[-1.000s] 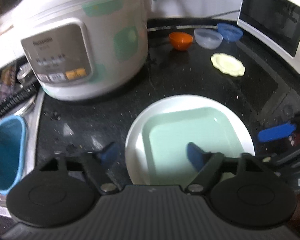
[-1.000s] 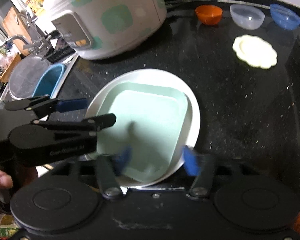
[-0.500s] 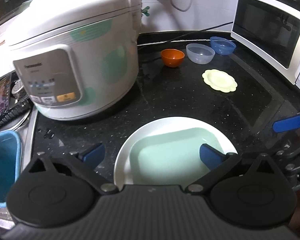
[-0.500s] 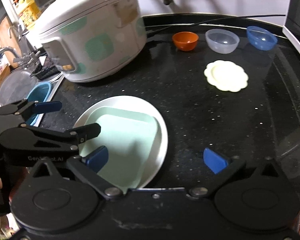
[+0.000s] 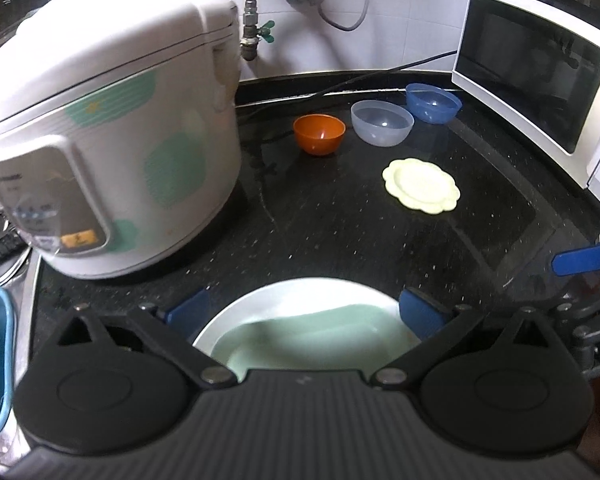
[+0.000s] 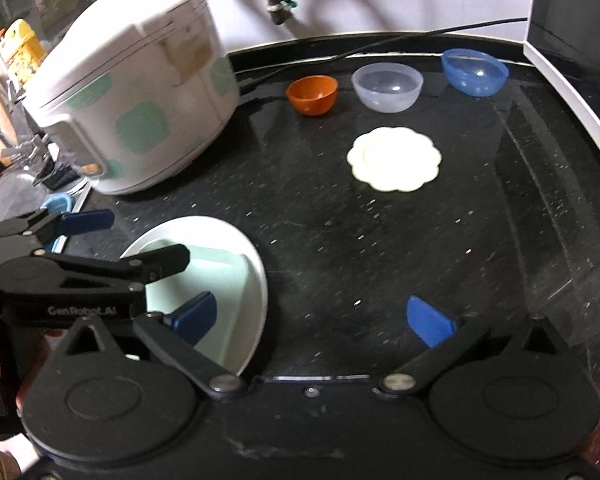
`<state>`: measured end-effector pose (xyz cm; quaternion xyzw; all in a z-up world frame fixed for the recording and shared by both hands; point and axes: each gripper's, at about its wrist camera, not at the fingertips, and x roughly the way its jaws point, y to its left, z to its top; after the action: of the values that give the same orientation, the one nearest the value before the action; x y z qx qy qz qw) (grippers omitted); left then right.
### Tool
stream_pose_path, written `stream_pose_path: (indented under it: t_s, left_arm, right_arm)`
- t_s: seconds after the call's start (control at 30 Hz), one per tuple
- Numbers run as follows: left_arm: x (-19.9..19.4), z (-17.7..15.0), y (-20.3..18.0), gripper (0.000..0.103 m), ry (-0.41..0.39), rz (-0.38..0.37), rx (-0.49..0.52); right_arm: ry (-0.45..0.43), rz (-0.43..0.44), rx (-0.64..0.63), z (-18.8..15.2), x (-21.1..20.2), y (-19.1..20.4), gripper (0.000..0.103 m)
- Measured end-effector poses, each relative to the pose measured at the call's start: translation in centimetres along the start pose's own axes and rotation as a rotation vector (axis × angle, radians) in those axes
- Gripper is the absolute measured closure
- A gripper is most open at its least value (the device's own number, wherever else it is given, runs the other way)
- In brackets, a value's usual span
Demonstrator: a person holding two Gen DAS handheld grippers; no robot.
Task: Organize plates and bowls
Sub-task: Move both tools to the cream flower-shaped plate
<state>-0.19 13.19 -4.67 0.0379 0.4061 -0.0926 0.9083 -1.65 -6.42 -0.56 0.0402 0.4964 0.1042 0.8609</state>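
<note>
Left claw [image 5: 304, 312] wide apart, nothing between its blue pads; its jaws have just been opening. Right claw [image 6: 320, 316] likewise wide and empty, jaws also just opened. Directly below the left claw: a pale green square plate [image 5: 312, 336] stacked inside a white round plate [image 5: 300, 290] on the black worktop [image 5: 340, 232]; neither claw touches them. In the right wrist view this stack lies at lower left, the right claw's left pad over its edge. Further out, well apart from the stack: a cream scalloped plate [image 6: 394, 159]. Beyond it, near the wall, a row of three bowls, left to right: orange bowl [image 6: 312, 94], clear bowl [image 6: 387, 87], blue bowl [image 6: 474, 71]. Rice cooker [image 5: 108, 148] at left, microwave [image 5: 536, 76] at right.
</note>
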Motion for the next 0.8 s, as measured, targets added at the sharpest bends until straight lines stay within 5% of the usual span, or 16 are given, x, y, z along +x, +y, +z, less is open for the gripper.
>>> stream_pose_path:
  t_s: [0.4,0.8]
  left_arm:
    - [3.9,4.6,-3.9,0.000,-0.008,0.008,0.022]
    - [9.8,7.2,-7.6,0.000,0.045,0.007,0.050]
  right_arm:
    - [-0.036,-0.063,0.056,3.3,1.1,-7.4,0.000]
    - [-0.049,-0.037,0.121,7.1,4.3,-12.4,0.001]
